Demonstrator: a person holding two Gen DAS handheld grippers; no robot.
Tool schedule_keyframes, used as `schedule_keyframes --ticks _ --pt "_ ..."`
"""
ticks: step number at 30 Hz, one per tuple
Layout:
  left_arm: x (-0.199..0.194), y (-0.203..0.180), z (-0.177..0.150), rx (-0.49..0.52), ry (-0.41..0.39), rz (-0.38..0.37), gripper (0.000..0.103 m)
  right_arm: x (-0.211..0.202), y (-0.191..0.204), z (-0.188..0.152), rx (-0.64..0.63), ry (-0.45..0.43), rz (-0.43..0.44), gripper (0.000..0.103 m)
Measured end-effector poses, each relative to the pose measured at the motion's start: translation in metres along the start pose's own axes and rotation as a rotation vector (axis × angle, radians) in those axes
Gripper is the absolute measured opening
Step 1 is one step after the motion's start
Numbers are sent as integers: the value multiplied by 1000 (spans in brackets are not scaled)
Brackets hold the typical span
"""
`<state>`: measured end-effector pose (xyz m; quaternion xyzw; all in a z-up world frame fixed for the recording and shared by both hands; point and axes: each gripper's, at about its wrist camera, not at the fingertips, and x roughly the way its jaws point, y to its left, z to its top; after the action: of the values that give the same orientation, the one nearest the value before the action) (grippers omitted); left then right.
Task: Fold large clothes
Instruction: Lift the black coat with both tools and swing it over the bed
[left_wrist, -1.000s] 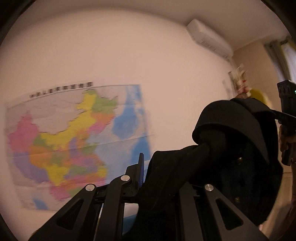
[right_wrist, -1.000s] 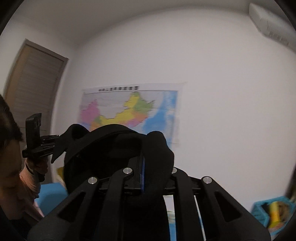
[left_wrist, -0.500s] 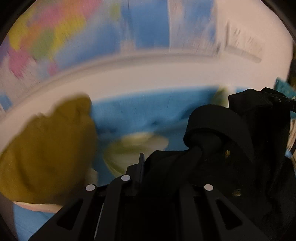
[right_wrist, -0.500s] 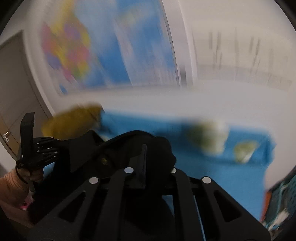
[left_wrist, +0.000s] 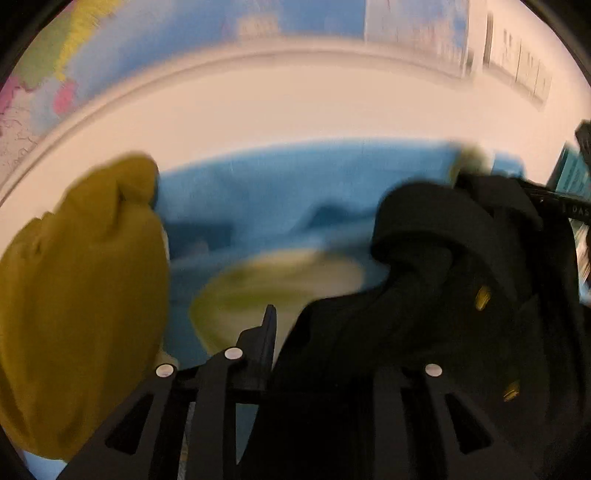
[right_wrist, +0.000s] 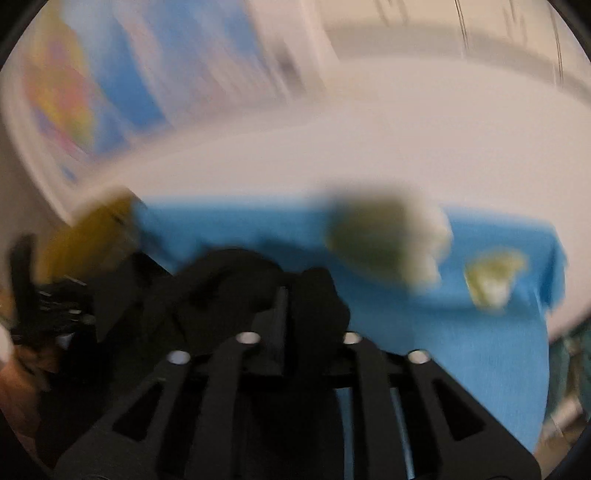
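Swung down from the wall, both tools (left_wrist: 295, 347) (right_wrist: 295, 317) pinch the black coat (left_wrist: 424, 295), stretched sideways between them.

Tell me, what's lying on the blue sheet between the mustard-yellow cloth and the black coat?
A blurred pale yellow-green item lies there, left wrist view, between mustard cloth and black coat.

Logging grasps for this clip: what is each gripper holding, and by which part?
Both hold the black garment. The left gripper and the right gripper each pinch a bunched fold of its fabric; blur and bunching hide which part exactly.
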<state>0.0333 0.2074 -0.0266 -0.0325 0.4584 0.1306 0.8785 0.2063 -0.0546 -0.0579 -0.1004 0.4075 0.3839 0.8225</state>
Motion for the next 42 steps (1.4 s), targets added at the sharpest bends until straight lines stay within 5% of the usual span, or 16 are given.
schedule_keyframes --ticks 1,3,5,7,13,18,20,22,23,25,27,30,32,34,39,42 --pt "-2 0 -2 16 -10 -1 31 0 -4 -7 30 12 -12 59" --pt "-17 5 2 39 -41 -29 50 -12 -9 -18 61 -13 45 62" --pt "-36 15 13 45 -109 -95 56 -24 -7 -21 50 -35 66 65" --pt "-51 20 23 58 -151 -134 80 -31 -5 -20 50 -60 80 68" --pt "-22 46 53 -85 -93 -241 77 -12 -22 5 183 -84 143 68" --pt "-9 41 62 -44 -24 -255 77 25 -26 33 240 6 196 68" --pt "2 41 61 -37 34 -354 77 38 -22 35 239 48 255 58" --pt "10 38 56 -13 78 -374 76 36 -13 33 182 50 296 25" --pt "12 33 53 7 90 -382 73 33 -8 32 156 43 305 15" --pt "12 26 44 41 113 -428 28 12 4 28 71 -16 310 10" --pt "7 21 41 74 106 -418 15 -12 13 29 3 -97 313 7" --pt "-30 26 49 90 -91 -313 9 -60 20 34 -73 -287 288 6" --pt "-44 34 54 62 -171 -305 8 -71 19 34 -95 -362 257 6" --pt "-37 34 51 58 -173 -279 9 -46 9 33 -45 -264 237 6" --pt "31 11 18 216 67 -9 17 40 -1 5 -41 57 -26 11" --pt "12 26 19 146 36 -123 45 30 -6 -2 14 24 26 15"
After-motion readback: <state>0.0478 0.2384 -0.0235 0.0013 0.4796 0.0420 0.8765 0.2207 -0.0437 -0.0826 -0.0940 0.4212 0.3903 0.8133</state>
